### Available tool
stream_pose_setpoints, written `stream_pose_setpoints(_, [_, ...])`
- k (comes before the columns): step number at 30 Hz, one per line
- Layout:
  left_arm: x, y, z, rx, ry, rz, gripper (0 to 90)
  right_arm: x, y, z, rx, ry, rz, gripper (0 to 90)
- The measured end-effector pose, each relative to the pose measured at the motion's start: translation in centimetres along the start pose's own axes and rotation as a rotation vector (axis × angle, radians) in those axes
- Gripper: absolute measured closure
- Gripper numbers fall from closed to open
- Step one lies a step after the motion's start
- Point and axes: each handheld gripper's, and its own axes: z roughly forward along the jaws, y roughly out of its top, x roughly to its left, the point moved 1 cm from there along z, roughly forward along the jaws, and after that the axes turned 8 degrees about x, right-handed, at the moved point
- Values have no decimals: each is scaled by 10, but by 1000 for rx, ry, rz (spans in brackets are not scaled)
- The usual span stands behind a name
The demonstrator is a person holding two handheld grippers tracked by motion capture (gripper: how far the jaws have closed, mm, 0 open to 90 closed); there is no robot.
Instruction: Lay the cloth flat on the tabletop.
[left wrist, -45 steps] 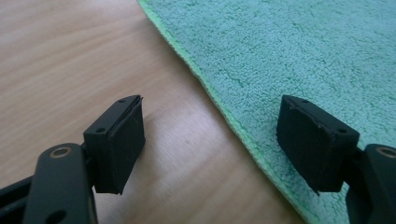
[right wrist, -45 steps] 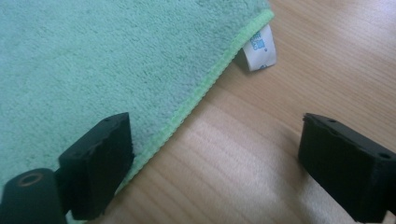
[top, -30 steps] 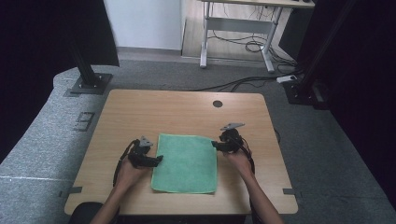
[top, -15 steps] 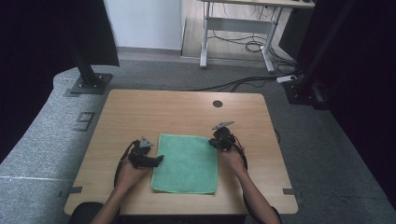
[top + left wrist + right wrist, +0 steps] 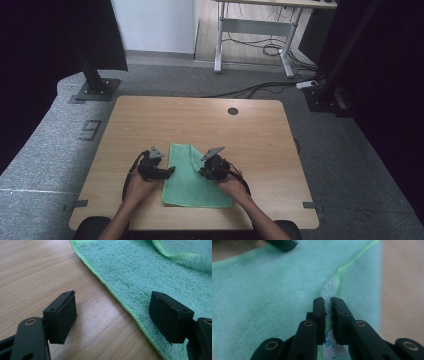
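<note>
So the right claw (image 5: pixel 328 305) is pinching the edge of the green towel (image 5: pixel 190 177), jaws having just been closing, with a ridge of terry and what looks like the care tag squeezed between them. It is carrying that right edge across towards the left, so the towel is lying on the near middle of the worktop (image 5: pixel 150 120) with its far right corner already folding over itself. The left claw (image 5: pixel 112 315) is sitting spread wide at the towel's left hem, one jaw over bare wood and the other over cloth, gripping nothing. To do this fold well, I'd say the right hand is needing to stay low and travel in a flat arc so the flap is laying down smooth instead of bunching. The pinch looks to be catching only a thin bit of fabric, though that view is blurry, so it's hard to say how secure it is; a jerk could be pulling it free. The left claw is probably best pressing down on or clamping the left hem, so the bottom layer isn't sliding along. Aim to land edge on edge before letting go.
</note>
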Motion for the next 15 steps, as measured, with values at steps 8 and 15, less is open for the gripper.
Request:
stream_pose_setpoints(8, [-1,0,0,-3,0,-1,224,-12,17,-33,-91,-27,31,624])
stream_pose_setpoints(15, [-1,0,1,-4,0,-2,224,-28,9,-17,-28,-59,64,599])
